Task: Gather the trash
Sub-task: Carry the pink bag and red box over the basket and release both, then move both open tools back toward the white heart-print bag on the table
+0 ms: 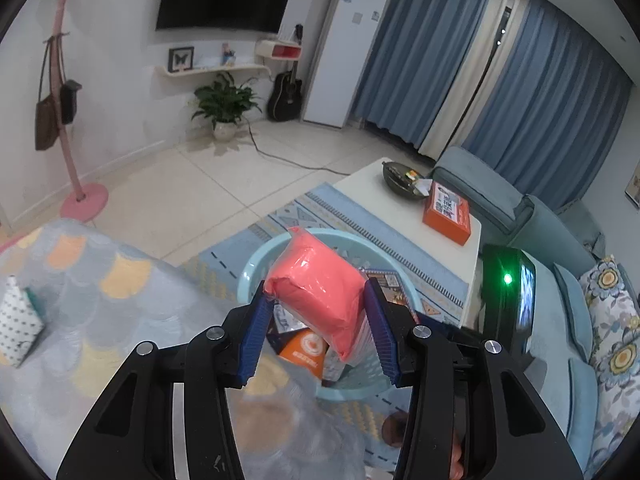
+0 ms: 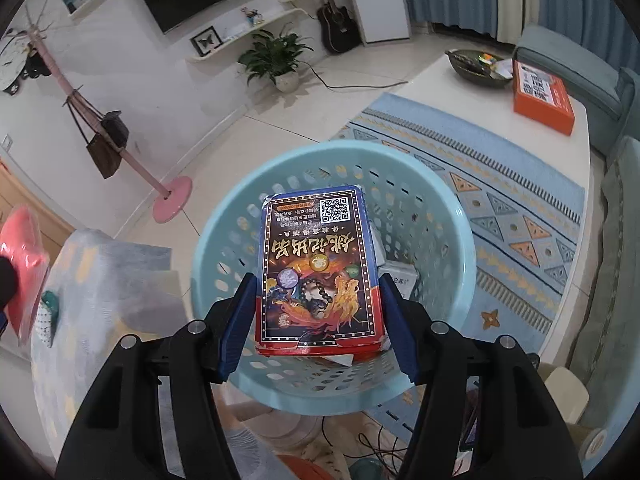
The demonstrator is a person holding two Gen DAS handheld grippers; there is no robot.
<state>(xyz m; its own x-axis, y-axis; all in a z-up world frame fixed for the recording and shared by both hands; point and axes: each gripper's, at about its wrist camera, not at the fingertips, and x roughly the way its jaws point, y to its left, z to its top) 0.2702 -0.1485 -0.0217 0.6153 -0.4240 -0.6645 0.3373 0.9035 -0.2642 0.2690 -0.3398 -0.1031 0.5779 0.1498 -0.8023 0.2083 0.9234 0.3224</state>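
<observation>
A big blue patterned rug (image 2: 500,184) covers the floor, and a white table (image 2: 560,208) stands on it. On the table sits an orange box (image 2: 542,96), next to a dark bowl (image 2: 474,66). A round light-blue basket (image 2: 452,216) with holes in its sides stands on the rug. The right gripper (image 2: 318,320) squeezes a blue and red printed box (image 2: 318,268) right above the open basket. The left gripper (image 1: 318,320) squeezes a soft pink packet (image 1: 320,292) over the basket's edge, and some boxes lie inside the basket below it.
</observation>
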